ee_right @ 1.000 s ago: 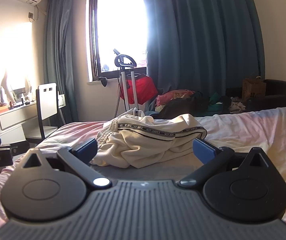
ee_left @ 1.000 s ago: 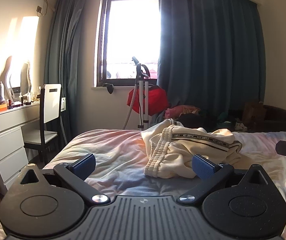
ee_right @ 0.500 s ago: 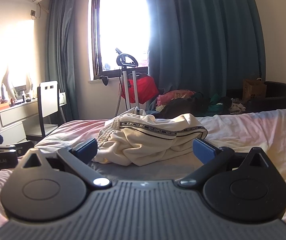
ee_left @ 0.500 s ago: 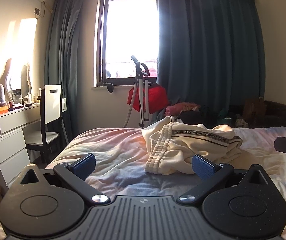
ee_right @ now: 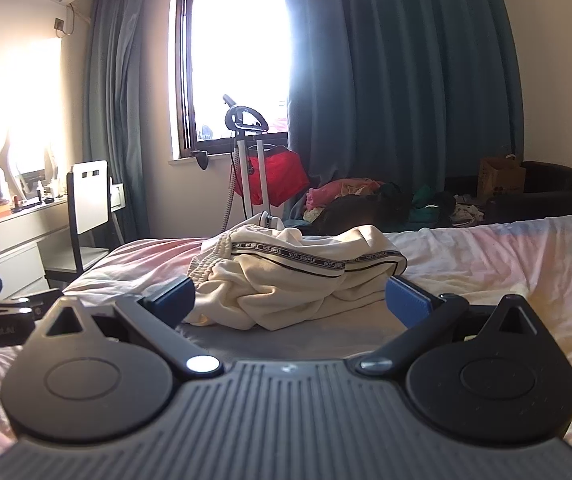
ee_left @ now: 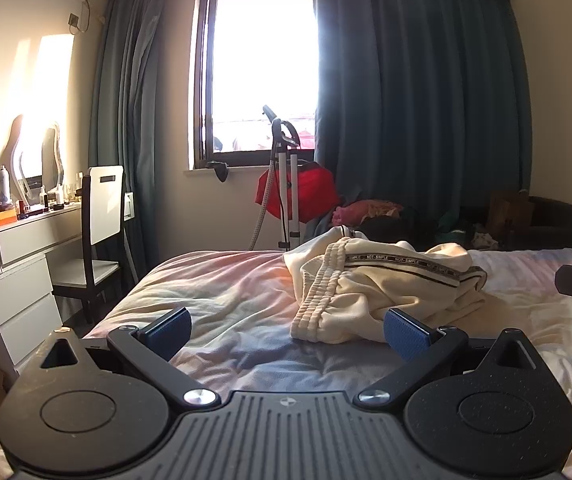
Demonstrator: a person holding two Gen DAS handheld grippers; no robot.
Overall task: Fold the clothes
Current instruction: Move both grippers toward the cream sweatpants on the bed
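both grippers idle over the bed (ee_left: 213, 292). left gripper (ee_left: 286, 334) fingers spread wide, nothing between them. right gripper (ee_right: 290, 298) same, fingers wide apart and empty. cream sweatpants (ee_left: 382, 288) lie in a crumpled heap on the bed ahead of both, ribbed waistband toward the left, black-and-white lettered stripe running across the top. neither gripper touches the fabric. garment steamer (ee_left: 286, 184) stands by the window behind the bed, white chair (ee_left: 103, 204) at the counter (ee_left: 29, 228) on the left.
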